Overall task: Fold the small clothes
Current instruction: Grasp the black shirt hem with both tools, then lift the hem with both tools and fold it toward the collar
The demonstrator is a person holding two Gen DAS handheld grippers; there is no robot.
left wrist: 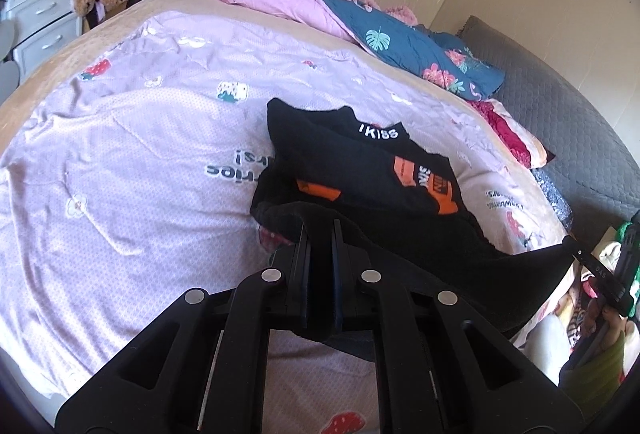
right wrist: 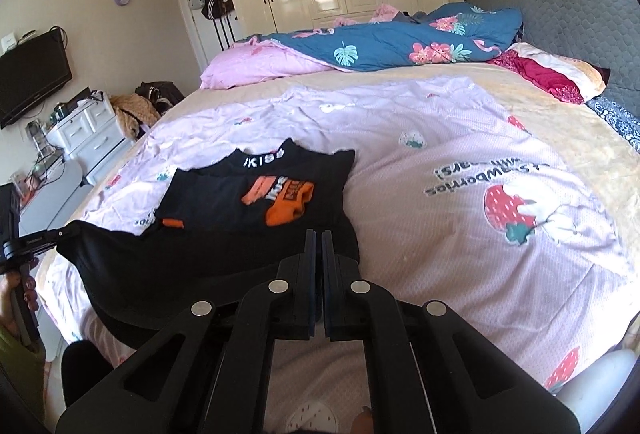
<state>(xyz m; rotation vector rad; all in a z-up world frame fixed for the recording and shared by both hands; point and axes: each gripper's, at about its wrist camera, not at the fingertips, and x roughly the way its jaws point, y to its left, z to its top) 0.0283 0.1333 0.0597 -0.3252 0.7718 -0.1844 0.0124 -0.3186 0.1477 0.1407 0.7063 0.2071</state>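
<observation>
Black shirt [left wrist: 360, 170] on lilac sheet [left wrist: 140, 162], near hem lifted off bed. My left gripper [left wrist: 320, 230] pinching one hem corner, right gripper [right wrist: 319, 238] pinching other. Fabric soft, light, droops between grips. Hold corners only, keep hem taut.

I read white "KISS" w/ a stroke before it, upside down from my side, on the neck band of the black shirt [left wrist: 360, 162]. Its orange chest patch [right wrist: 280, 202] carries dark lettering, too warped to read. On the lilac bedsheet [right wrist: 460, 138], dark print, also upside down: "strawberries" above "with ...ars!", middle lost in a crease. Left cam gets only "...ries" of a like print beside the shirt. Small white marks on the right gripper [left wrist: 600, 270] handle: unreadable.
</observation>
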